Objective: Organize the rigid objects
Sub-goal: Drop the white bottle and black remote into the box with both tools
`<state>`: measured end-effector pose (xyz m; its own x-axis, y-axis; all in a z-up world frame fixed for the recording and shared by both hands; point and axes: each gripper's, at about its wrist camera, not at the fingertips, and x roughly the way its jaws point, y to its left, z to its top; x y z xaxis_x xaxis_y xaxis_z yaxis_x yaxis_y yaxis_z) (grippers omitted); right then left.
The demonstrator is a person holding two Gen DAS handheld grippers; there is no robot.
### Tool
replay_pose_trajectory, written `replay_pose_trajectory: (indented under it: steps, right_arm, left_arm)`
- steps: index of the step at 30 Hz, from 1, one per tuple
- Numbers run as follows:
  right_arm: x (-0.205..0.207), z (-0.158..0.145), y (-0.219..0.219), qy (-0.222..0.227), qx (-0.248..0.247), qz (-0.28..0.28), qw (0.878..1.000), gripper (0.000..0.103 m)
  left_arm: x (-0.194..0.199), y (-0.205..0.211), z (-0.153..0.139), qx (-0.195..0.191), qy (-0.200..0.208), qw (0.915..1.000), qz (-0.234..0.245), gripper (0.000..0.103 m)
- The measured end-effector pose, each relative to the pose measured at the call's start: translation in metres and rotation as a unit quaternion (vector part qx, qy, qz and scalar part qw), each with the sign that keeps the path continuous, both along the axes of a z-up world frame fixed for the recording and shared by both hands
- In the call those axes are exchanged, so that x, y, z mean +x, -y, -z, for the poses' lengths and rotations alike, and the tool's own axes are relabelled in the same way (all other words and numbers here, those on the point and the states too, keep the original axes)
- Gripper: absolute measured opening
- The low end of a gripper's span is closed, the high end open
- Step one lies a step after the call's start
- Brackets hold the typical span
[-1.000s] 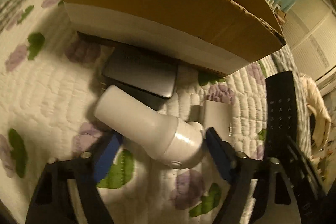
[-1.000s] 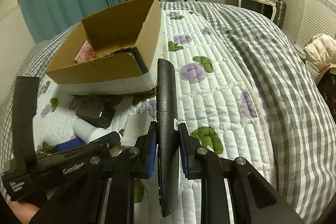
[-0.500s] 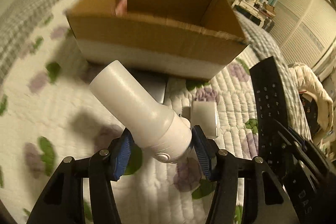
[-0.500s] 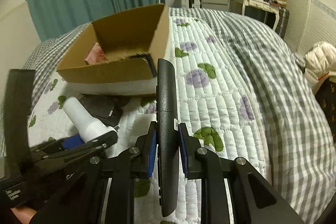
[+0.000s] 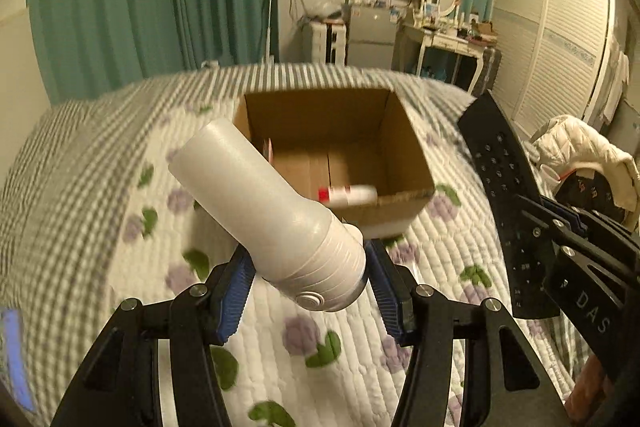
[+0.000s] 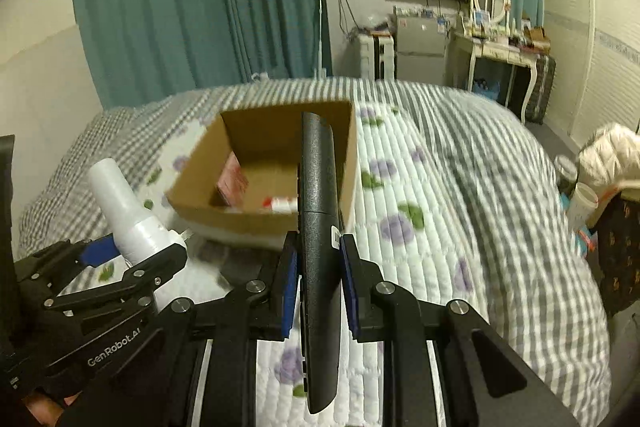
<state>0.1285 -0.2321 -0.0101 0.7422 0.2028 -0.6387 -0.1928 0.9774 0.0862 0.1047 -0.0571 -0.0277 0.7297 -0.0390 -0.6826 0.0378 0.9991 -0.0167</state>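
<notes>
My left gripper (image 5: 308, 279) is shut on a white flashlight (image 5: 264, 211) and holds it raised above the bed, tilted up to the left. It also shows in the right wrist view (image 6: 124, 211). My right gripper (image 6: 318, 287) is shut on a black remote control (image 6: 319, 211), held upright on its edge; the remote also shows in the left wrist view (image 5: 504, 195). An open cardboard box (image 5: 416, 163) sits on the quilt ahead, with a pink item (image 6: 232, 179) and a white tube with a red cap (image 5: 346, 193) inside.
The bed has a white floral quilt (image 5: 320, 339) and a grey checked blanket (image 6: 500, 155). Teal curtains, a dressing table with mirror (image 5: 440, 23) and a wall TV stand behind. A white jacket (image 5: 580, 143) lies at the right.
Both grippers have risen from the quilt with their objects. The box's inside has come into view, and the items left beside the box have dropped out of the left view.
</notes>
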Motion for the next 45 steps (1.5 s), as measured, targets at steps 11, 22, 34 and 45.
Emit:
replay_pose_trajectory:
  steps: [11,22,34,45]
  right_arm:
    - [0.067,-0.046,-0.037,0.039,-0.009,-0.047,0.998,0.019]
    - [0.158,-0.015,-0.042,0.026,-0.015,-0.047,0.998,0.019]
    - [0.179,0.032,-0.035,0.001,-0.005,-0.049,0.999,0.019]
    - [0.182,0.031,-0.04,-0.007,-0.006,-0.053,0.999,0.019]
  left_arm:
    - [0.07,-0.004,-0.02,0.027,0.024,0.9992,0.016,0.057]
    - [0.144,0.006,0.022,0.067,-0.001,0.9967,0.046,0.057]
    - [0.158,0.01,0.046,0.086,-0.005,0.9958,0.031,0.067]
    - [0.151,-0.015,0.017,0.061,0.024,0.9979,0.001,0.068]
